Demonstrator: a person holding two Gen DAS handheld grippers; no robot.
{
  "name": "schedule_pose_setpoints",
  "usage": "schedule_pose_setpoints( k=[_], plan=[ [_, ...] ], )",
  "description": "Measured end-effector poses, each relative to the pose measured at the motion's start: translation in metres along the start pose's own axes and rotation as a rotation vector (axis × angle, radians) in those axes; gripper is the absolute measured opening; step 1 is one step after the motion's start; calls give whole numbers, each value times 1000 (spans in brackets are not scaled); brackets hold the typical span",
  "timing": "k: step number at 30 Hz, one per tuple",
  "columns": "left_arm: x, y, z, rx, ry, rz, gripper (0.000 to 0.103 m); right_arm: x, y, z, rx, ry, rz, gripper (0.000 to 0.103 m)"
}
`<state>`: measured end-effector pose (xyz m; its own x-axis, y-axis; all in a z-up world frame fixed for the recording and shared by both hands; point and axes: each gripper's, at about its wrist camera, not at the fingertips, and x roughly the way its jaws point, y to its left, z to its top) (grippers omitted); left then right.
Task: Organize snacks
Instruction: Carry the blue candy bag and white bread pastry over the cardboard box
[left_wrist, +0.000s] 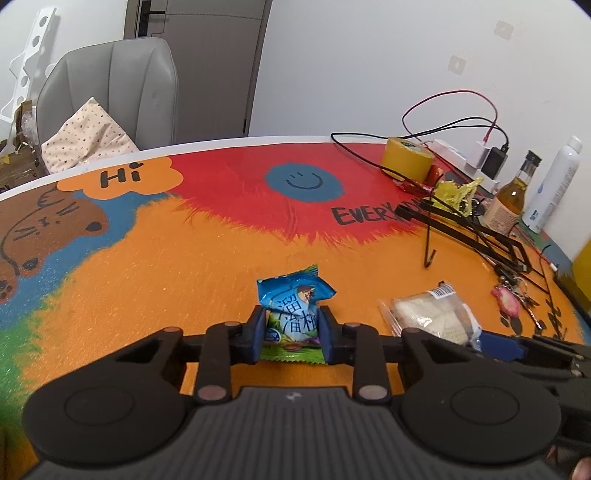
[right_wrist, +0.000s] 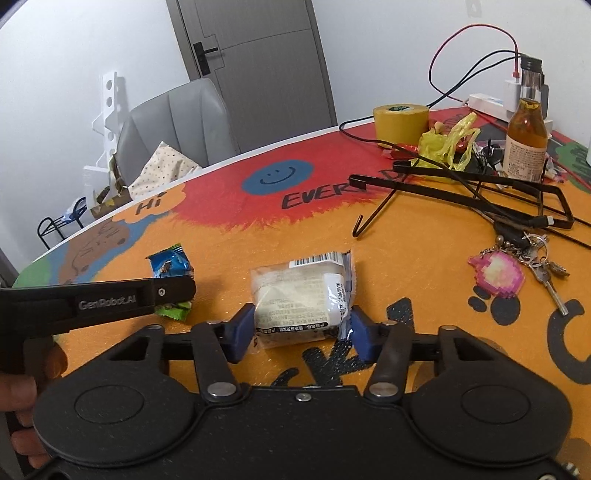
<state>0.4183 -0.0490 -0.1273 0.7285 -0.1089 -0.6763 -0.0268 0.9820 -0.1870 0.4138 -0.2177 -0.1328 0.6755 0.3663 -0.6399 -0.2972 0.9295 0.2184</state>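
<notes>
A small blue and green snack packet (left_wrist: 293, 314) sits between the blue pads of my left gripper (left_wrist: 293, 334), which is shut on it at table height. The packet also shows in the right wrist view (right_wrist: 171, 264), partly hidden by the left gripper's body. A clear-wrapped white pastry (right_wrist: 301, 295) lies on the orange tablecloth between the pads of my right gripper (right_wrist: 301, 332). The pads touch its sides, so the gripper is shut on it. The pastry also shows in the left wrist view (left_wrist: 434, 314).
A black wire rack (right_wrist: 480, 195) lies at the right, with keys and a pink keychain (right_wrist: 498, 275) in front. Behind are a yellow tape roll (right_wrist: 400, 122), yellow wrappers (right_wrist: 448, 142), a glass bottle (right_wrist: 526, 125), cables and a power strip. A grey chair (left_wrist: 110, 96) stands beyond the table.
</notes>
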Motion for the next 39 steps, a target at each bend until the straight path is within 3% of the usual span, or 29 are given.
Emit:
schedule_pose_setpoints(
  k=[22,39],
  plan=[
    [-109,17,-22,-12,-96,10,28,-70,48,-14,-7,-64,57,48],
    [-187,47,-38,-51,-165,57,28,-114,94,-19,-59,-110,105,48]
  ],
)
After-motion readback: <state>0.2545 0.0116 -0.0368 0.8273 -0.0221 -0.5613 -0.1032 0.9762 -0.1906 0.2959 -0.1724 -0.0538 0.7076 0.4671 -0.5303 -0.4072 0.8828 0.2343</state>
